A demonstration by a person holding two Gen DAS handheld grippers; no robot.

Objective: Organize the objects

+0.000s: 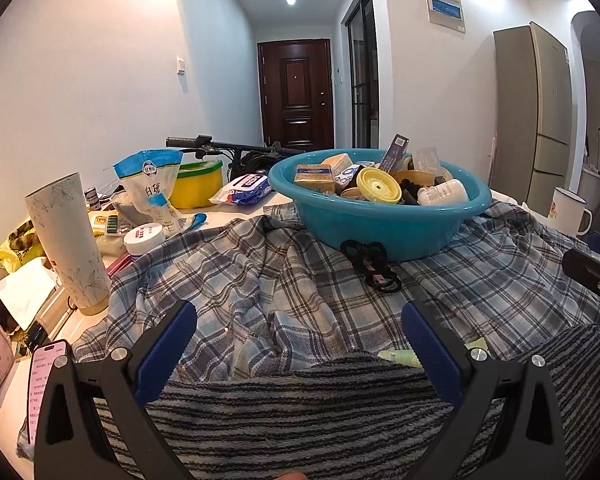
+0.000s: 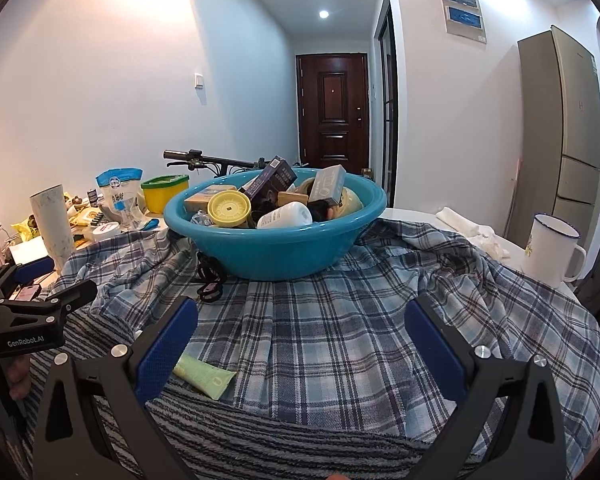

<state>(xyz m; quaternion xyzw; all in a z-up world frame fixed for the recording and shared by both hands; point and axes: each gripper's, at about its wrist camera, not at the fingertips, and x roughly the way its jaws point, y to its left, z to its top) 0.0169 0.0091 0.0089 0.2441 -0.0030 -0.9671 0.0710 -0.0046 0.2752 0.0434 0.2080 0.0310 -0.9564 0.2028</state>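
A white-walled room with a dark door behind holds a cluttered bench (image 2: pixel 420 216) draped with a plaid shirt (image 2: pixel 340 320). From the left: a tall white tumbler (image 1: pixel 70 244), a sugar bag (image 1: pixel 152 192), then the teal basin (image 1: pixel 380 224) heaped with small items, then a white mug (image 2: pixel 552 252). The left tongs (image 1: pixel 300 344) and the right tongs (image 2: pixel 302 344) both gape apart, empty, above a striped towel (image 1: pixel 300 420).

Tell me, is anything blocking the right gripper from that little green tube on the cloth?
Nothing visible does. The green tube lies flat on the plaid shirt, just beside the right gripper, whose fingers are spread wide and empty.
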